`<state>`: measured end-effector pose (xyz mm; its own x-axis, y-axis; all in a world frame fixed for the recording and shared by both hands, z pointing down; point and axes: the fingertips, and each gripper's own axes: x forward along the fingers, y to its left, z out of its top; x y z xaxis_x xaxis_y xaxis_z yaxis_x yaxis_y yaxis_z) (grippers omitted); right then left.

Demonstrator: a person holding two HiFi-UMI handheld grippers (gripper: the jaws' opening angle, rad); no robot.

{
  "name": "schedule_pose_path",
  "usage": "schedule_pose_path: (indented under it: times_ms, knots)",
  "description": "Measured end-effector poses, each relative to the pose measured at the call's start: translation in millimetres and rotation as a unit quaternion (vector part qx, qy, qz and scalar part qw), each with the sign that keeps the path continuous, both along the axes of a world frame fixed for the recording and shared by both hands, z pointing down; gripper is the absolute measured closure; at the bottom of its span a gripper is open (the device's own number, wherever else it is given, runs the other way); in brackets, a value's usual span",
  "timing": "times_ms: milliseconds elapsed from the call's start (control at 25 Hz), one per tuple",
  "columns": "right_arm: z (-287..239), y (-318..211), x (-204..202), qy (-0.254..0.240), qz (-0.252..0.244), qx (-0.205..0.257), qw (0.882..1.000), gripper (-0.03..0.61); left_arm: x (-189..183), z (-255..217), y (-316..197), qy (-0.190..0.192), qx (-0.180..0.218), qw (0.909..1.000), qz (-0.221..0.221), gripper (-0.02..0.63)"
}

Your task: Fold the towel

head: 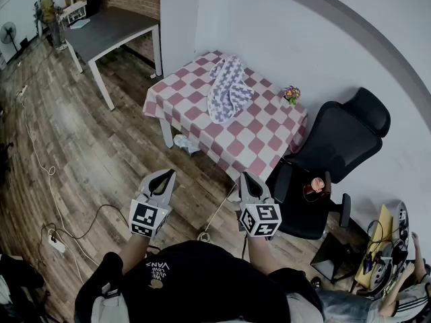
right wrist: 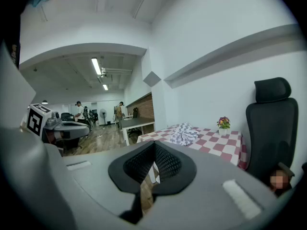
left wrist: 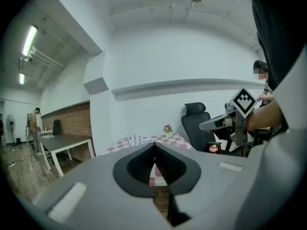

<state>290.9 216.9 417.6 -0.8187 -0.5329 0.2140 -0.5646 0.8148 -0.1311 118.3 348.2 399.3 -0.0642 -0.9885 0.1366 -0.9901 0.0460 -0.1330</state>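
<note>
Head view: towel [head: 229,89] inside table [head: 256,140] edges; left gripper [head: 165,174], right gripper [head: 249,177] jaws closed.

Person wears a black T-shirt [head: 202,284] with pale lettering [head: 157,268]. The left gripper [head: 164,176] and right gripper [head: 248,178]: grey shells, black ribbed pads [left wrist: 139,165], black-and-white marker cubes [head: 148,217].

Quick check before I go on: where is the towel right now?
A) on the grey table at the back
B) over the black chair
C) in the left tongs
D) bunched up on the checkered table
D: the towel lies crumpled on top of the checkered table, untouched.
</note>
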Motion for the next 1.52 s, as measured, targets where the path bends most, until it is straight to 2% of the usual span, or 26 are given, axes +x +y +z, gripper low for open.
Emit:
schedule_pose_path:
  times_ms: [120,200,240,280,360,440,680,960,1360,1520]
  knots:
    - [-2.0,-15.3,-1.0,-0.019,-0.01,-0.003,1.0,0.574,8.3,4.4,-19.9,0.01,-0.001,0.9999,0.014,0.611]
    - [-2.0,-27.9,-2.2,-0.02,-0.011,0.0,1.0,0.574,12.6,5.4,-34.9,0.018,0.003,0.9996,0.02,0.58]
    - [-2.0,-34.9,-4.0,-0.021,-0.013,0.001,1.0,0.573,13.1,5.7,-42.9,0.022,0.004,0.9996,0.019,0.507]
    - [-1.9,-42.3,-6.2,-0.022,-0.015,0.001,1.0,0.525,13.2,6.0,-51.1,0.024,0.004,0.9995,0.018,0.411]
    - [-0.5,-56.3,-9.5,-0.019,-0.018,0.001,1.0,0.46,13.9,7.5,-65.1,0.027,0.0,0.9995,0.017,0.4]
    - [2.2,-68.3,-12.0,-0.015,-0.022,0.001,1.0,0.432,11.9,10.6,-75.4,0.028,-0.005,0.9995,0.013,0.381]
    - [16.2,-103.3,-27.4,-0.007,-0.019,-0.016,1.0,0.425,-16.1,26.3,-105.1,0.04,-0.023,0.9989,-0.006,0.364]
    - [30.9,-149.7,-65.8,0.009,0.029,-0.028,0.999,0.423,-81.9,39.0,-154.6,0.064,-0.024,0.9976,0.005,0.364]
    - [19.6,-218.2,-165.5,0.015,0.134,-0.038,0.99,0.423,-210.2,31.5,-242.5,0.066,-0.043,0.9932,0.086,0.364]
    - [20.0,-232.8,-193.7,0.017,0.164,-0.041,0.985,0.423,-247.1,33.2,-269.6,0.07,-0.05,0.9901,0.111,0.364]
